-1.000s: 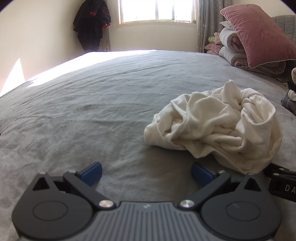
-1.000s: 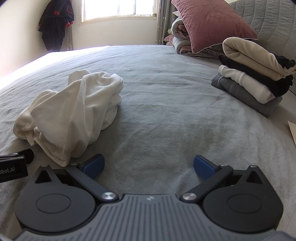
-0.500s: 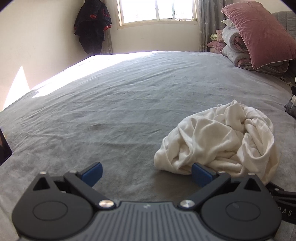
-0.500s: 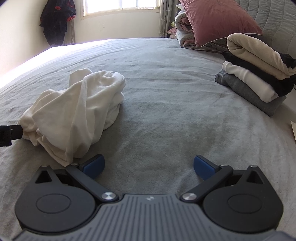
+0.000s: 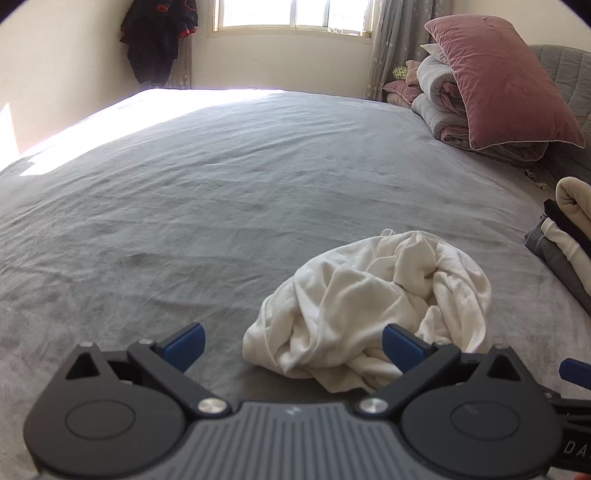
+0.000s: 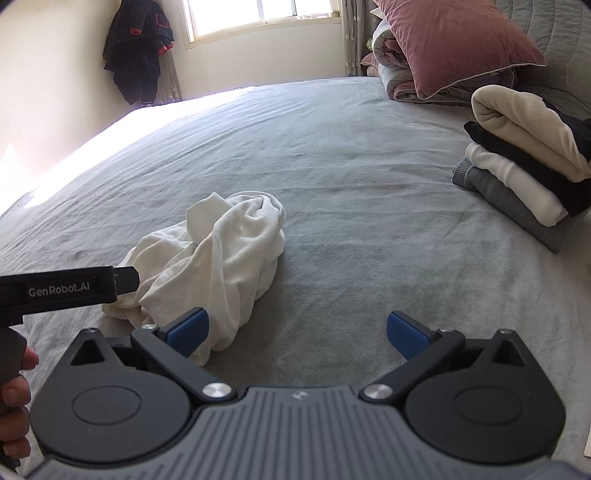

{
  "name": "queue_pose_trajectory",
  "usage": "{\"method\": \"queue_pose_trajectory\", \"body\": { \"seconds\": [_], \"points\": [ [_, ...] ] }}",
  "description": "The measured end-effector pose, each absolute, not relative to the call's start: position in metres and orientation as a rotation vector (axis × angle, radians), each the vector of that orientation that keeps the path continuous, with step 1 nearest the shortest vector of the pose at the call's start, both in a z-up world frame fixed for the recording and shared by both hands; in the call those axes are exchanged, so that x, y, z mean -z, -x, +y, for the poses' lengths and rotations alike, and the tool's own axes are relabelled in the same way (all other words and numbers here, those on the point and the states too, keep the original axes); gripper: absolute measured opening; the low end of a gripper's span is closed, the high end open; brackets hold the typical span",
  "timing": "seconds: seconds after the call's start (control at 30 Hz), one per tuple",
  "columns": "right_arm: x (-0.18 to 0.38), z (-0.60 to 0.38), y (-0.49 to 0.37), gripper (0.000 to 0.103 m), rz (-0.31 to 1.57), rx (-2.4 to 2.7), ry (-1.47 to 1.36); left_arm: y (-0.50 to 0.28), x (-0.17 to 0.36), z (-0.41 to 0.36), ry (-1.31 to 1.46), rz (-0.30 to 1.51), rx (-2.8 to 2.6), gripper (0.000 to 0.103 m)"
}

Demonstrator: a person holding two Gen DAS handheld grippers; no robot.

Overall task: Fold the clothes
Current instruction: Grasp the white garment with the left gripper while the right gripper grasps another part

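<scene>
- Daylight poured in through the window (image 5: 291,14) at the top of both frames, blown out to white.
- Glare washed the far edge of the bed (image 5: 207,96), upper left.
- Fisheye bending curved the edges; corners were vignetted black.
- Focus was reasonably sharp, shadows soft.
</scene>
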State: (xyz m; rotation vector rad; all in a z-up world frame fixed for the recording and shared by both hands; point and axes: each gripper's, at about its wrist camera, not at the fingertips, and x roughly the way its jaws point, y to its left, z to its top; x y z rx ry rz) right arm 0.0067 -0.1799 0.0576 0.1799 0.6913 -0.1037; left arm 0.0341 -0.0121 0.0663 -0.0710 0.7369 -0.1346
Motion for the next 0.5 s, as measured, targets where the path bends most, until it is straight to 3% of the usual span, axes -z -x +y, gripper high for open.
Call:
{"method": "queue_pose_trajectory", "body": {
  "seconds": [0.17, 0.23, 0.37, 0.43, 0.5],
  "points": [
    [-0.065, -0.172, -0.011, 0.103, 0.693, 0.055, -0.184, -0.033, -0.070, -0.017, 0.070, 0.708, 0.185, 0.095],
    [-0.064, -0.172, -0.013, 0.103, 0.699, 0.049, -0.177, -0.035, -0.069, -0.015, 0.079, 0.712, 0.198, 0.088],
    [-0.059, -0.174, -0.015, 0.103, 0.729, 0.054, -0.174, -0.046, -0.061, -0.010, 0.180, 0.782, 0.256, 0.057],
    [-0.057, -0.177, -0.015, 0.103, 0.746, 0.055, -0.193, -0.050, -0.056, -0.010, 0.234, 0.812, 0.281, 0.048],
    [-0.056, -0.177, -0.016, 0.103, 0.753, 0.048, -0.206, -0.051, -0.054, -0.010, 0.244, 0.820, 0.292, 0.030]
  ]
}}
